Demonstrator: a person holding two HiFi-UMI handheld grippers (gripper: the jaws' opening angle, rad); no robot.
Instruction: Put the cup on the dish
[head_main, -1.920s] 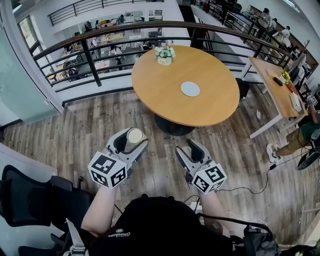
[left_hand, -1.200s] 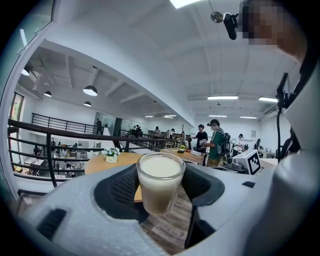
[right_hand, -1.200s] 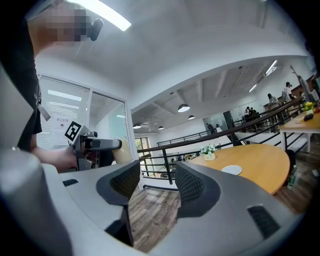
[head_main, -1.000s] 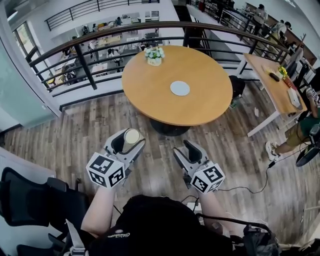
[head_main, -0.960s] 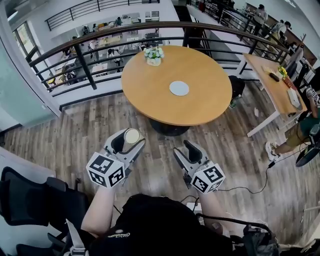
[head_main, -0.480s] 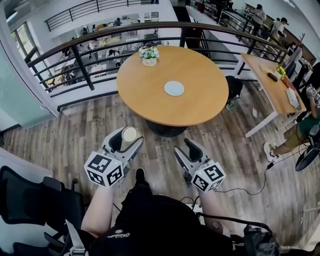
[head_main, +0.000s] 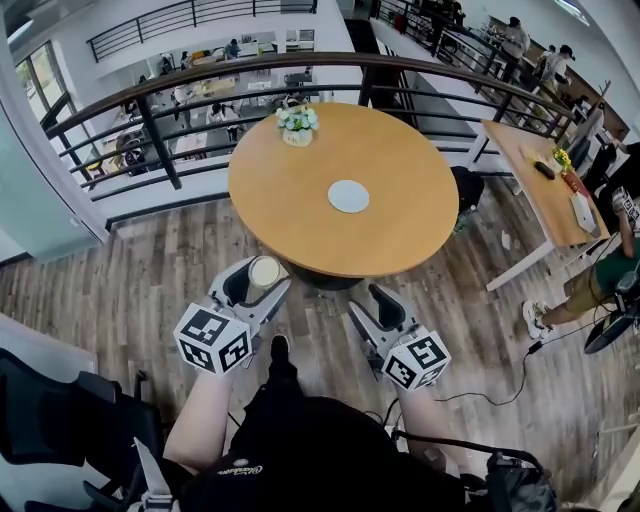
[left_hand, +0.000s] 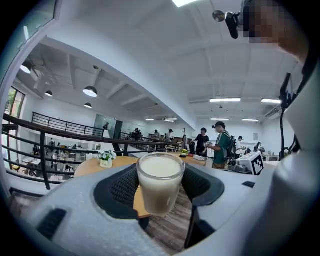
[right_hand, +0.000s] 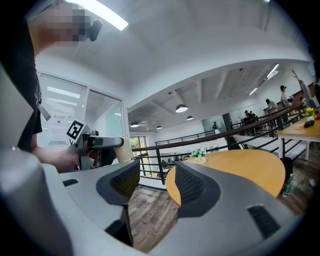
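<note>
Just short of the round table (head_main: 400, 235), the left gripper (head_main: 262, 284) clamps its fingers (left_hand: 120, 187) on the upright cup (left_hand: 160, 182) of milky liquid, probably held level against spills. The right gripper (head_main: 368, 303) has its fingers apart, empty. Farther off, mid-table, lies the dish (head_main: 348, 196).
</note>
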